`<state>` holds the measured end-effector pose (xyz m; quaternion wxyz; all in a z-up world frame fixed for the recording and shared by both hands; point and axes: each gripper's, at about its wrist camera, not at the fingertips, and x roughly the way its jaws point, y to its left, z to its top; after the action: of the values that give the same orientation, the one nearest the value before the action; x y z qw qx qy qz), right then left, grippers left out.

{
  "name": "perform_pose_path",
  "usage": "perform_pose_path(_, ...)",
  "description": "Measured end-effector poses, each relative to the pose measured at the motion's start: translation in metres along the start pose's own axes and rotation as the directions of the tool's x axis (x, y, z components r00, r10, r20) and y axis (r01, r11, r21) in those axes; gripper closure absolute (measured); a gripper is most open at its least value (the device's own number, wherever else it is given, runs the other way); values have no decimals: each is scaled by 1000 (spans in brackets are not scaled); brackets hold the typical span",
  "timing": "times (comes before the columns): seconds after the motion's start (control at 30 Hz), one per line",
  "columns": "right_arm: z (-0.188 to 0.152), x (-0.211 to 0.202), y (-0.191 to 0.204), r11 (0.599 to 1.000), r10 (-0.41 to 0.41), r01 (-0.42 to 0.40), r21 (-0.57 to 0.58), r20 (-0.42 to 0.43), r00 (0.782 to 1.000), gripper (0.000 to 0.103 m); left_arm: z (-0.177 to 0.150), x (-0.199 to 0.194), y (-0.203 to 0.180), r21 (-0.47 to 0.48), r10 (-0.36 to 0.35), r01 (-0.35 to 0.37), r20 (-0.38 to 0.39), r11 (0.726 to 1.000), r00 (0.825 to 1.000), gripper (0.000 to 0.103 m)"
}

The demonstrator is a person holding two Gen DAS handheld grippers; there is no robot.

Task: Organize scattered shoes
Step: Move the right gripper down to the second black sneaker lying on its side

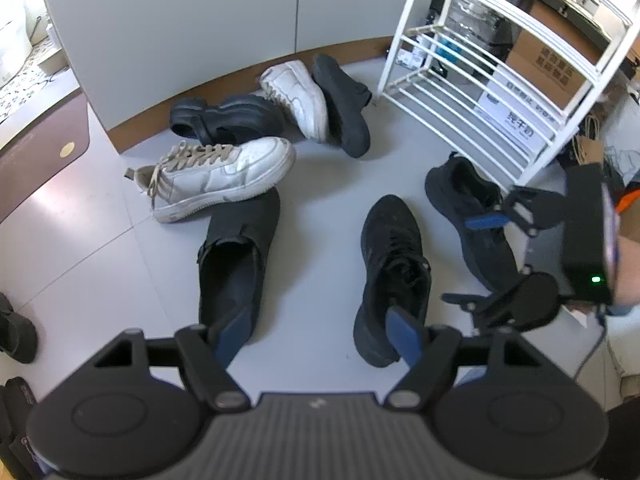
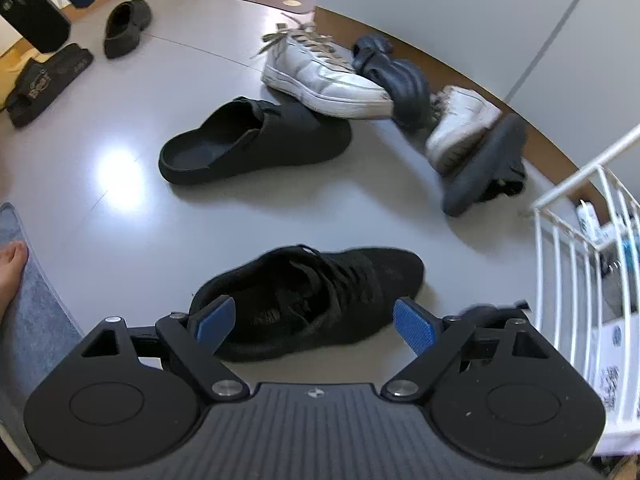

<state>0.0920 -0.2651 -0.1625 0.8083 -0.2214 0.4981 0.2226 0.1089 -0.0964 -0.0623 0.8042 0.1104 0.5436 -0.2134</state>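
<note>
The white rack (image 1: 480, 92), upper right, holds no shoes; boxes (image 1: 548, 68) show behind it. Shoes (image 1: 224, 176) lie scattered mid-frame on the grey floor (image 1: 320, 184). Left gripper (image 1: 316, 332) and right gripper (image 2: 314, 322) both gape, holding nothing.

Chinese characters printed on brown cardboard box (image 1: 554, 66) behind white shoe rack (image 1: 472, 92), too blurred to read, larger Chinese characters on white box (image 1: 516, 118) below it, also unclear
</note>
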Motion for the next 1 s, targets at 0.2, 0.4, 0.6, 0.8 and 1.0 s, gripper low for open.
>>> perform_pose_path(0.2, 3, 12, -11, 996, 66, -61, -62, 72, 995, 13, 0, 14, 11, -17, 20, -21, -28, 1000, 999, 25)
perform_pose_path(0.4, -18, 42, -34, 990, 127, -121, -75, 74, 989, 20, -3, 31, 21, -34, 44, -46, -74, 998, 996, 25)
perform_pose_path(0.6, -37, 57, -31, 978, 171, -157, -138, 91, 981, 20, 1, 43, 21, -24, 58, -60, -93, 998, 994, 25)
perform_pose_path(0.8, -53, 56, -35, 980, 166, -146, -133, 154, 974, 20, 8, 45, 20, -50, 66, -72, -98, 996, 993, 25)
perform_pose_path(1.0, -65, 71, -35, 971, 164, -137, -195, 130, 978, 22, 8, 46, 14, -40, 29, -33, -95, 999, 995, 25)
